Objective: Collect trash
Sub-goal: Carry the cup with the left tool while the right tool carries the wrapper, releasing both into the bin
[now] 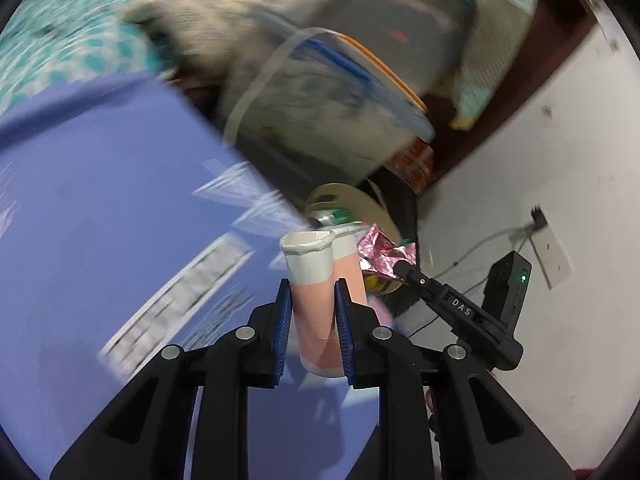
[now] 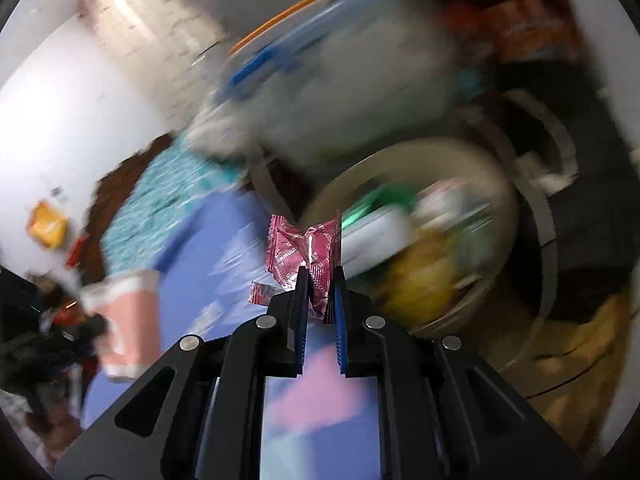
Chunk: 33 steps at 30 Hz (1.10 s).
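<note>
Left wrist view: jaws pinch a crushed pink-and-white paper cup (image 1: pixel 320 280); right jaws grip a crinkled pink wrapper (image 2: pixel 304 256).

Two grippers: the left gripper (image 1: pixel 312 284) and the right gripper (image 2: pixel 320 272). One crushed pink-and-white paper cup (image 1: pixel 316 300). One pink foil wrapper (image 2: pixel 304 256), plus one smaller pink foil scrap (image 2: pixel 260 294) at its 8 o'clock. One beige bin (image 2: pixel 508 200) of blurred rubbish. One blue sheet (image 1: pixel 100 208). One yellow packet (image 2: pixel 47 230) at 9 o'clock
</note>
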Tool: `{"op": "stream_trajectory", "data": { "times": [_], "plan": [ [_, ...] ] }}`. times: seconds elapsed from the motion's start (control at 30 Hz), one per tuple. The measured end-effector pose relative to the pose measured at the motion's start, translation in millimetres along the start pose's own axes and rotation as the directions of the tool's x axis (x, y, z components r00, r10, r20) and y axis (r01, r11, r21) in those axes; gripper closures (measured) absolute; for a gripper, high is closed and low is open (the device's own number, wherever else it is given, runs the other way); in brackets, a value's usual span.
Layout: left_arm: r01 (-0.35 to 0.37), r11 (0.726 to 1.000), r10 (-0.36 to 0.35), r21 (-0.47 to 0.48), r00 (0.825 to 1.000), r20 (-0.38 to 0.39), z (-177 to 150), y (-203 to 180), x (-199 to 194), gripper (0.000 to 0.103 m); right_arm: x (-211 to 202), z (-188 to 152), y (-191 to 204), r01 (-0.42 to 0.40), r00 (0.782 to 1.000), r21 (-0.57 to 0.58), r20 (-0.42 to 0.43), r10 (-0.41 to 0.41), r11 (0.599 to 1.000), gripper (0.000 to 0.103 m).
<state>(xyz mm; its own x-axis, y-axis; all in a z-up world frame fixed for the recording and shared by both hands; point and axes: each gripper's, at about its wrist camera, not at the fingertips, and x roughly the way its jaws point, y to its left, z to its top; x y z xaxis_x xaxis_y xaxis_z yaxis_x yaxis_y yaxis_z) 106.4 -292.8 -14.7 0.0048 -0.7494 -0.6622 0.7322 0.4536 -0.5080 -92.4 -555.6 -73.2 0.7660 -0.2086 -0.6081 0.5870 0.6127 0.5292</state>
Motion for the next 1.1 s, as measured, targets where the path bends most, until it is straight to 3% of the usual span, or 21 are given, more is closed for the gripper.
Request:
{"op": "stream_trajectory", "data": {
  "times": [0.13, 0.3, 0.43, 0.53, 0.57, 0.63, 0.67, 0.7, 0.77, 0.83, 0.93, 1.03, 1.1],
  "plan": [
    [0.030, 0.995, -0.024, 0.094, 0.998, -0.060, 42.2, -50.2, 66.6, 0.083, -3.3, 26.5, -34.5, 0.162, 0.983, -0.049, 0.091, -0.157, 0.986, 0.089],
    [0.051, 0.992, -0.034, 0.119, 0.990, -0.138, 67.1, -83.1, 142.2, 0.083, 30.7, 57.0, -41.6, 0.243, 0.966, -0.118, 0.123, -0.229, 0.963, 0.089],
    [0.054, 0.996, -0.039, 0.065, 0.976, -0.215, 68.1, -84.3, 193.7, 0.082, 72.8, 63.8, -37.5, 0.213, 0.976, -0.200, 0.009, -0.216, 0.956, 0.088],
    [0.042, 0.999, -0.041, 0.001, 0.963, -0.268, 64.7, -75.4, 216.1, 0.077, 101.4, 61.6, -37.6, 0.199, 0.967, -0.227, -0.111, -0.229, 0.953, 0.087],
    [0.034, 0.999, -0.036, -0.013, 0.961, -0.273, 64.3, -74.1, 219.7, 0.074, 110.1, 60.3, -39.0, 0.186, 0.964, -0.239, -0.146, -0.224, 0.953, 0.087],
    [-0.004, 0.999, -0.005, -0.032, 0.960, -0.278, 61.6, -67.5, 222.4, 0.053, 110.4, 59.9, -36.1, 0.180, 0.965, -0.254, -0.143, -0.221, 0.950, 0.085],
    [-0.015, 0.999, 0.006, -0.034, 0.962, -0.272, 61.3, -66.1, 221.4, 0.039, 106.9, 58.9, -34.2, 0.176, 0.967, -0.264, -0.135, -0.217, 0.949, 0.075],
    [-0.025, 0.999, 0.015, -0.035, 0.965, -0.260, 61.2, -64.4, 218.7, 0.037, 104.9, 59.0, -31.8, 0.169, 0.969, -0.268, -0.129, -0.210, 0.948, 0.051],
    [-0.024, 0.999, 0.013, -0.040, 0.967, -0.255, 61.4, -63.3, 215.0, 0.037, 92.9, 56.9, -27.4, 0.175, 0.975, -0.273, -0.086, -0.205, 0.946, 0.022],
    [-0.025, 0.998, 0.012, -0.052, 0.971, -0.238, 63.0, -61.5, 207.2, 0.034, 78.1, 54.7, -21.1, 0.192, 0.979, -0.297, -0.012, -0.204, 0.936, 0.023],
    [-0.025, 0.999, 0.016, -0.039, 0.976, -0.219, 62.4, -65.4, 197.2, 0.034, 66.3, 53.5, -15.3, 0.247, 0.968, -0.322, 0.033, -0.250, 0.914, 0.025],
    [-0.025, 0.999, 0.019, -0.027, 0.978, -0.209, 60.5, -69.1, 189.6, 0.034, 40.2, 48.5, -15.8, 0.271, 0.962, -0.284, 0.103, -0.252, 0.920, 0.027],
    [-0.036, 0.999, 0.032, -0.019, 0.979, -0.201, 58.9, -69.8, 188.6, 0.034, 22.9, 44.5, -14.2, 0.243, 0.968, -0.258, 0.127, -0.217, 0.935, 0.028]
  ]
}}
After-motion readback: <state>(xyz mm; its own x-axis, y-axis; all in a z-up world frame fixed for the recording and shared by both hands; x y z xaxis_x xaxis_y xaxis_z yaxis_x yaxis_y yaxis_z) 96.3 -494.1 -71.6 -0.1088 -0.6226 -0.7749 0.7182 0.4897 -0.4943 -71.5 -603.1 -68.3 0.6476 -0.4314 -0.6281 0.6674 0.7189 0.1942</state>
